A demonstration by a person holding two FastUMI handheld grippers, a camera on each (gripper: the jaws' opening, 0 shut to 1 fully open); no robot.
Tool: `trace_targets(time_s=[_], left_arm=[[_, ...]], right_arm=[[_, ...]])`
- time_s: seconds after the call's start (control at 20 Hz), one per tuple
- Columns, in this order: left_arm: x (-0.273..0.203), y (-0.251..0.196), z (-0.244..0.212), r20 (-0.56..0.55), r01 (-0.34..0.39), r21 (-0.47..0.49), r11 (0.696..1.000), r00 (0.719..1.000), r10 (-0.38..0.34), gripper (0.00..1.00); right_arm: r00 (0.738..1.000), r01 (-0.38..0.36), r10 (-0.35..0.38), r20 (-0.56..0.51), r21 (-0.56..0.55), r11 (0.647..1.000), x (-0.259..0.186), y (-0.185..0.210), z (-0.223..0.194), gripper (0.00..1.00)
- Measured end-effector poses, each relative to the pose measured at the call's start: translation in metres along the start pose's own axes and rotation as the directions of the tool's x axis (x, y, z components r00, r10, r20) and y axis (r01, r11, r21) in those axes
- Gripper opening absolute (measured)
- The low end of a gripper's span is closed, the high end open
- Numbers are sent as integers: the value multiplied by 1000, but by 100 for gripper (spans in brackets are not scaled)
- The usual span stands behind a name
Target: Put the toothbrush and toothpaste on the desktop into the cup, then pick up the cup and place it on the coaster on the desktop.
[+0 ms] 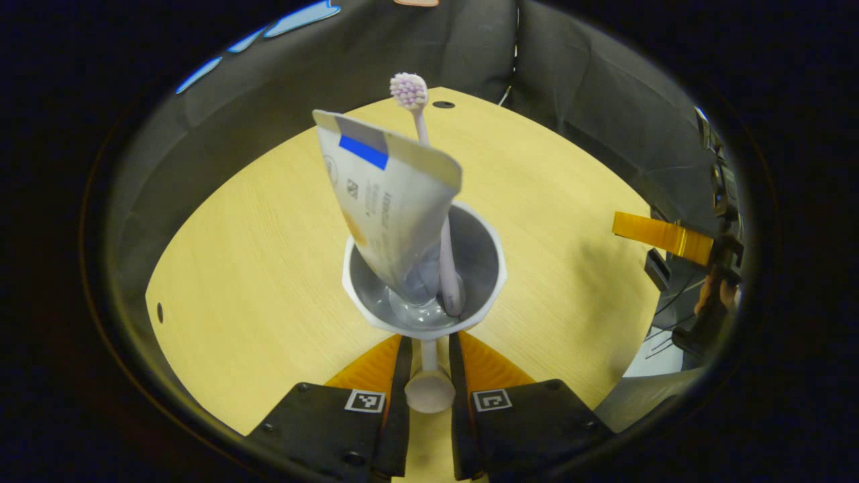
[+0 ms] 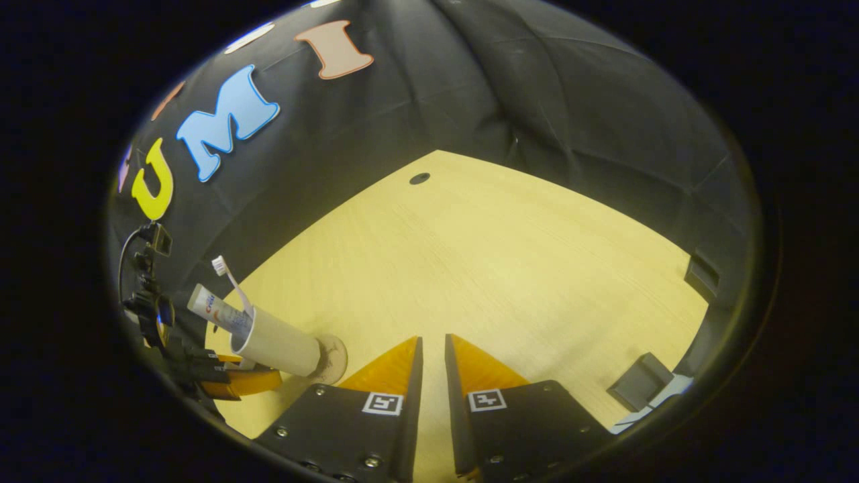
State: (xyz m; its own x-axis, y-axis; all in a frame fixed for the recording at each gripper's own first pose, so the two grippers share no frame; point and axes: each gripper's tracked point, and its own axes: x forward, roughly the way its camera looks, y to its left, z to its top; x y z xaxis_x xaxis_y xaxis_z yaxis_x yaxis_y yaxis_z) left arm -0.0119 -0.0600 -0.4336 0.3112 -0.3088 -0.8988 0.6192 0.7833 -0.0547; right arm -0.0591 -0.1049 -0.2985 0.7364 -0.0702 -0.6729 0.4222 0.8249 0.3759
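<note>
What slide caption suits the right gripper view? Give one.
Cup holding toothbrush and toothpaste stands on the coaster.

Left gripper view looks steeply down, very close over the cup (image 1: pixel 424 268), facing the tabletop's (image 1: pixel 255 255) far corner. Right gripper view sits higher and farther back, facing that same corner. Both views share the cup and the far corner.
</note>
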Motion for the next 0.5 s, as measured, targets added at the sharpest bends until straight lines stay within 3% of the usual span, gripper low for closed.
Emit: trace_targets(time_s=[0.1, 0.15, 0.25, 0.5], left_arm=[[2, 1, 0, -5, 4, 7, 1000, 1000, -4, 33], [3, 2, 0, -9, 6, 10, 1000, 1000, -6, 33], [3, 4, 0, -16, 8, 12, 1000, 1000, -8, 32], [4, 7, 1, -20, 9, 14, 1000, 1000, -9, 32]], right_arm=[[1000, 5, -5, 1, 13, 1000, -1, -6, 1, 21], [1000, 9, -9, -1, 19, 1000, -2, -9, 1, 16], [1000, 17, -17, -4, 28, 999, -3, -11, 2, 21], [1000, 24, -23, -18, 41, 999, -4, -17, 1, 21]])
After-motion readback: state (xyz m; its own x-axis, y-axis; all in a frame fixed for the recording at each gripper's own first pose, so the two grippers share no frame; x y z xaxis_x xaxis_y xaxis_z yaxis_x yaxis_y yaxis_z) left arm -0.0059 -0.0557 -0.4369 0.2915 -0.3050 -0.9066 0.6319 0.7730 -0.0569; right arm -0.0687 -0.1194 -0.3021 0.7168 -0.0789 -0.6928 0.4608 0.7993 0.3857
